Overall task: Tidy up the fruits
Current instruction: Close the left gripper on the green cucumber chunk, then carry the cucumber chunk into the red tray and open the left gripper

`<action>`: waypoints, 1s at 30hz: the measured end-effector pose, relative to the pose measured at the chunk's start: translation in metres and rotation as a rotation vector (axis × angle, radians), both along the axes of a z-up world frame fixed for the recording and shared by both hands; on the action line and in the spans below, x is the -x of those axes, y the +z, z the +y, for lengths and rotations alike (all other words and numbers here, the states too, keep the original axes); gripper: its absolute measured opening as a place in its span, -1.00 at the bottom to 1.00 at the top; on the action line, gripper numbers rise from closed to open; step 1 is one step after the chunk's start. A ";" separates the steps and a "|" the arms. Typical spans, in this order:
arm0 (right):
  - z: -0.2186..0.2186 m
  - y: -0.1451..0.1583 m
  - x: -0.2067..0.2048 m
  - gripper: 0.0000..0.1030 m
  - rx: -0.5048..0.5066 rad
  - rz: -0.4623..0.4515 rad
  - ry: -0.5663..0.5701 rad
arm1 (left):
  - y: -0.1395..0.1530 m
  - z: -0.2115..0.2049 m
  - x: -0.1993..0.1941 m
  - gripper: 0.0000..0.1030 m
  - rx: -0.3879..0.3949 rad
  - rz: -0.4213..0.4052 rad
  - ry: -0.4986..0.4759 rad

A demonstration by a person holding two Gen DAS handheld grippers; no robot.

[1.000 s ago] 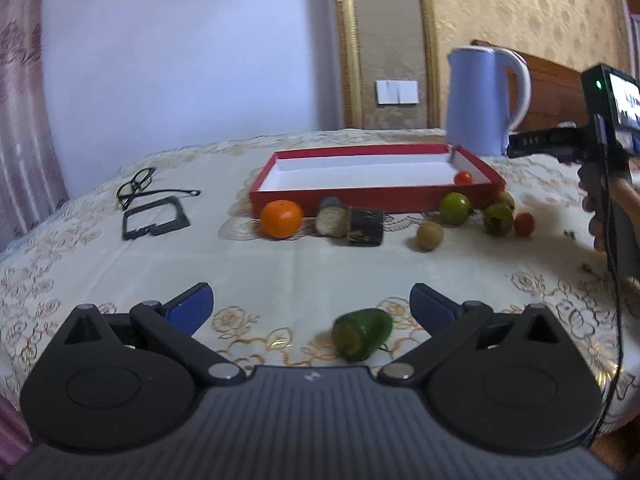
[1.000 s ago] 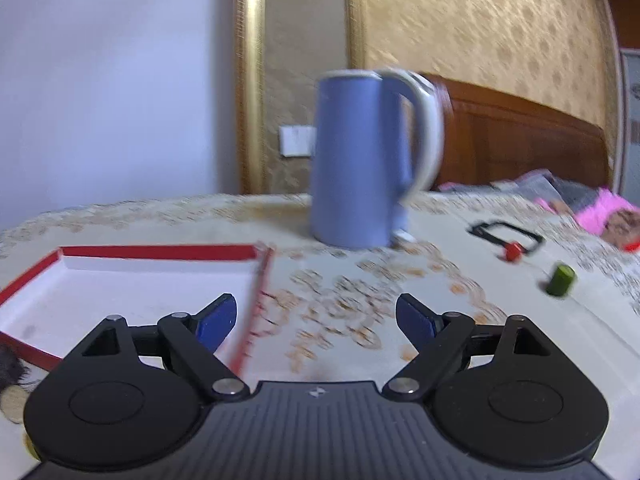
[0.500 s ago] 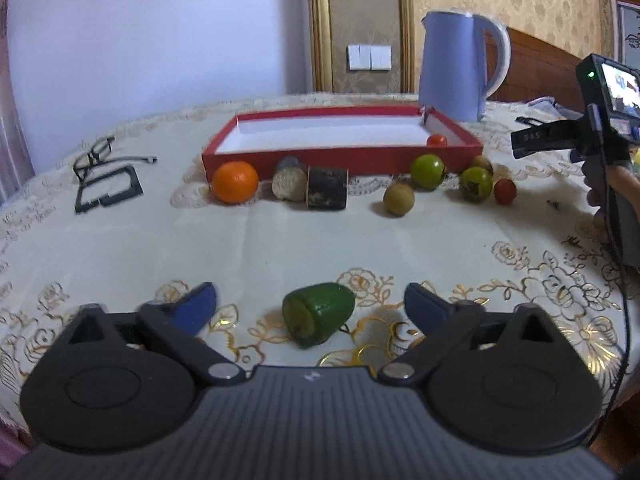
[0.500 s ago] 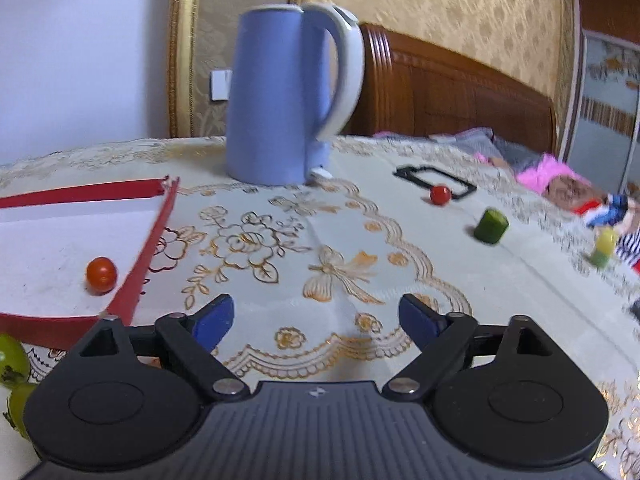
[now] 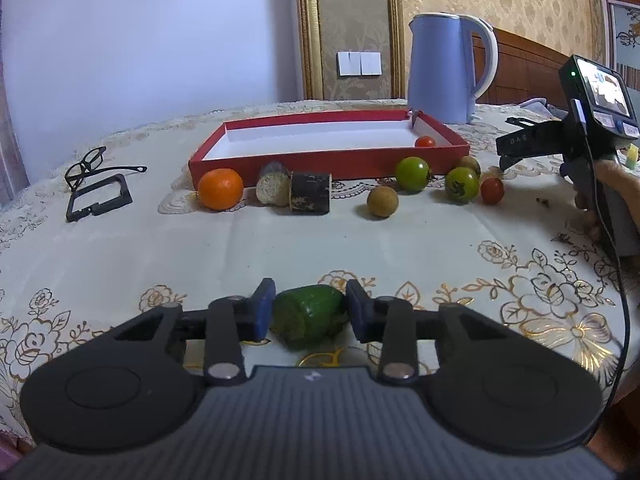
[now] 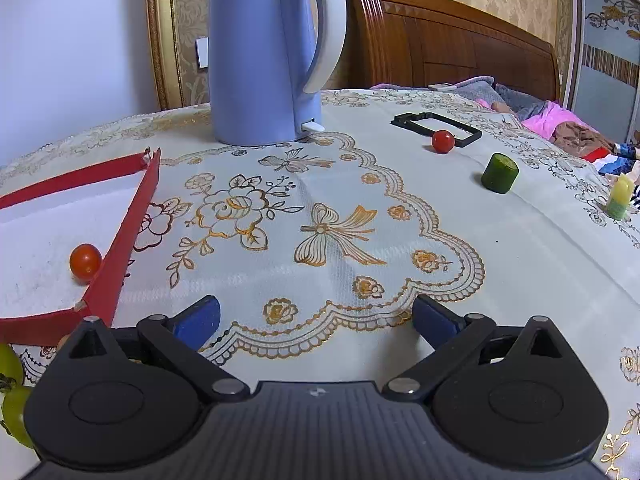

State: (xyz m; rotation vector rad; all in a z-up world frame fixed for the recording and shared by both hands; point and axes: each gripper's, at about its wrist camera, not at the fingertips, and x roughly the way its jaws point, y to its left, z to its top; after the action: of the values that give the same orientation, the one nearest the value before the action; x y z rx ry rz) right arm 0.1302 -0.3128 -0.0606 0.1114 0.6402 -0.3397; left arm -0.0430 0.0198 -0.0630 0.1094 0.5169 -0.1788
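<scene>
My left gripper (image 5: 310,310) is shut on a green cucumber piece (image 5: 308,315) at the table's near edge. A red tray (image 5: 320,160) holds one cherry tomato (image 5: 424,142). In front of it lie an orange (image 5: 220,189), a brown round fruit (image 5: 383,201), two green tomatoes (image 5: 413,174) and a red tomato (image 5: 492,190). My right gripper (image 6: 316,318) is open and empty over the tablecloth, right of the tray's corner (image 6: 136,208); it also shows in the left wrist view (image 5: 532,144).
A blue kettle (image 6: 268,52) stands behind the tray. A cherry tomato (image 6: 443,141), a green cucumber piece (image 6: 499,173) and a black frame (image 6: 436,130) lie at the far right. Glasses (image 5: 94,162), another black frame (image 5: 100,198) and a dark cylinder (image 5: 310,198) lie at the left.
My left gripper has closed its fingers onto the green cucumber piece. My right gripper has swung right, away from the tray, staying open.
</scene>
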 end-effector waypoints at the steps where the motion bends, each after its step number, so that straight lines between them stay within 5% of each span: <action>1: -0.001 0.000 -0.001 1.00 0.000 0.001 0.000 | 0.000 0.002 -0.001 -0.33 0.012 0.004 0.000; 16: 0.000 0.000 -0.001 1.00 -0.001 0.001 0.000 | 0.019 0.007 -0.009 -0.34 0.040 -0.033 -0.010; 30: 0.000 0.000 -0.001 1.00 -0.001 0.001 0.000 | 0.066 0.008 -0.095 -0.34 0.086 -0.058 0.031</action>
State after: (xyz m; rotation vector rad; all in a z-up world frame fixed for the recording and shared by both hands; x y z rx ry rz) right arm 0.1311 -0.3126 -0.0611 0.1120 0.6414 -0.3392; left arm 0.0521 0.0277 0.0031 0.0230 0.4524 -0.1671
